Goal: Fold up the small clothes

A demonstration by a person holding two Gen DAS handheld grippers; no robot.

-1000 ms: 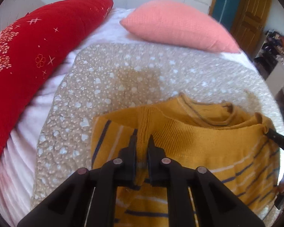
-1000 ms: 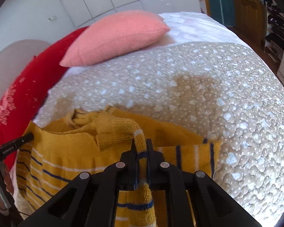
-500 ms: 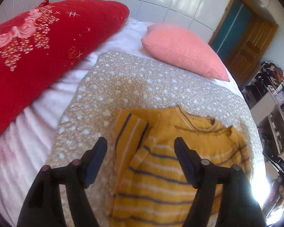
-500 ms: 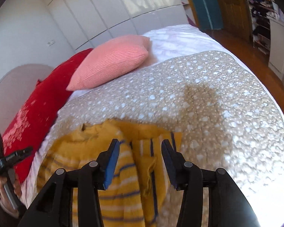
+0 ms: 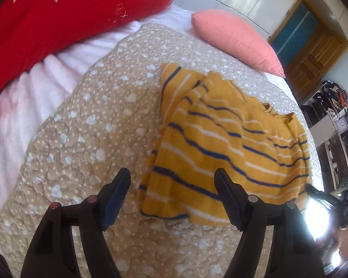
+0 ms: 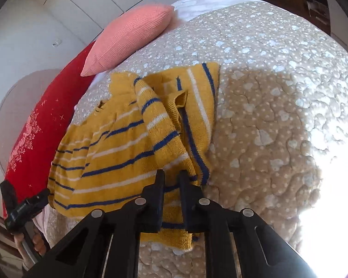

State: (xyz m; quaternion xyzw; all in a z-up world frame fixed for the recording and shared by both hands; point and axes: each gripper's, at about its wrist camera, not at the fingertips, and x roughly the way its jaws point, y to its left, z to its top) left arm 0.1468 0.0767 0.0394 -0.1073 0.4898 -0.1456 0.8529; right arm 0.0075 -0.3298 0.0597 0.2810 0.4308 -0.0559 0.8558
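A small yellow knit sweater (image 5: 222, 139) with blue and white stripes lies on the beige dotted blanket (image 5: 85, 125), its sleeves folded inward. My left gripper (image 5: 171, 178) is open and empty, just in front of the sweater's near left hem corner. In the right wrist view the sweater (image 6: 118, 148) lies with one sleeve folded over its body. My right gripper (image 6: 171, 176) has its jaws nearly together on the sweater's near hem edge. The left gripper also shows at the lower left in the right wrist view (image 6: 25, 206).
A long red bolster (image 5: 53, 16) lies along the left side of the bed. A pink pillow (image 5: 234, 39) sits at the head. White sheet (image 5: 14, 106) shows beside the blanket. A wooden door (image 5: 313, 51) and cluttered shelves (image 5: 336, 115) stand to the right.
Both grippers let go of the sleeves and drew back toward the hem. The left stays open. The right has closed on the sweater's near hem edge.
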